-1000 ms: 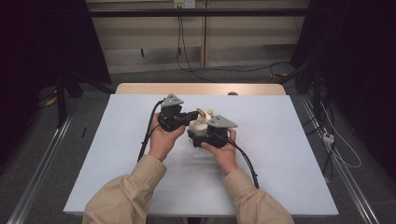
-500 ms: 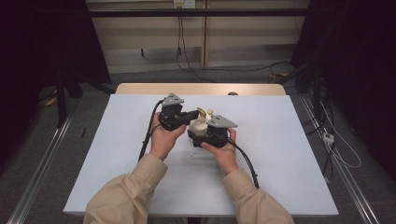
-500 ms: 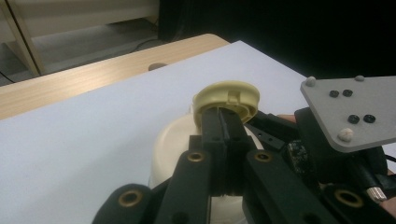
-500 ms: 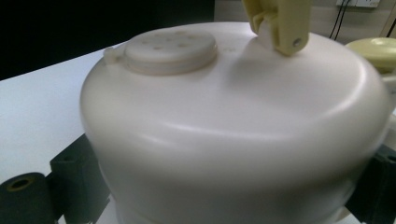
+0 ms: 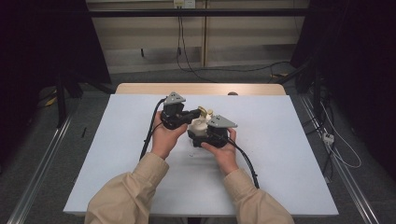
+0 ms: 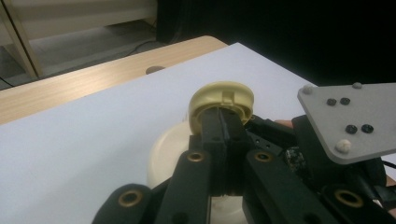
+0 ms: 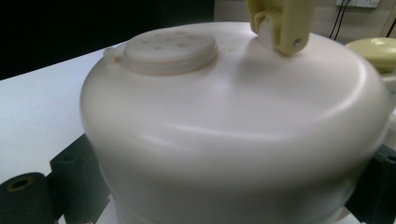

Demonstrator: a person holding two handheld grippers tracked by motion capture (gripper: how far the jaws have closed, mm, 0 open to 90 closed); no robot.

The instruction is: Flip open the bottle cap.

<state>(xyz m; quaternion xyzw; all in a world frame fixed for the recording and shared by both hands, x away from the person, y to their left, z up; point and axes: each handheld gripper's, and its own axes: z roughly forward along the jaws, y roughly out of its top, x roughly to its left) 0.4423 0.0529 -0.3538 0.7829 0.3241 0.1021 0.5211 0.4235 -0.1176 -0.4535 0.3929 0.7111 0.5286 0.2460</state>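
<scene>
A white round pot (image 7: 233, 130) with a perforated disc (image 7: 168, 49) and a yellow hinge piece (image 7: 280, 23) on top sits between my right gripper's jaws, which press on both of its sides. In the high view the right gripper (image 5: 205, 133) holds the pot (image 5: 200, 125) at the table's middle. My left gripper (image 6: 223, 122) comes in from the left with its jaws pinched together on the edge of a yellow cap (image 6: 222, 98) at the pot's side. The same cap (image 5: 203, 112) lies at the left gripper (image 5: 197, 113) tips in the high view.
The white table top (image 5: 280, 154) has free room on all sides of the hands. A wooden strip (image 5: 201, 88) runs along its far edge. Black cables (image 5: 149, 135) trail from both grippers toward the near edge. Dark floor and rails flank the table.
</scene>
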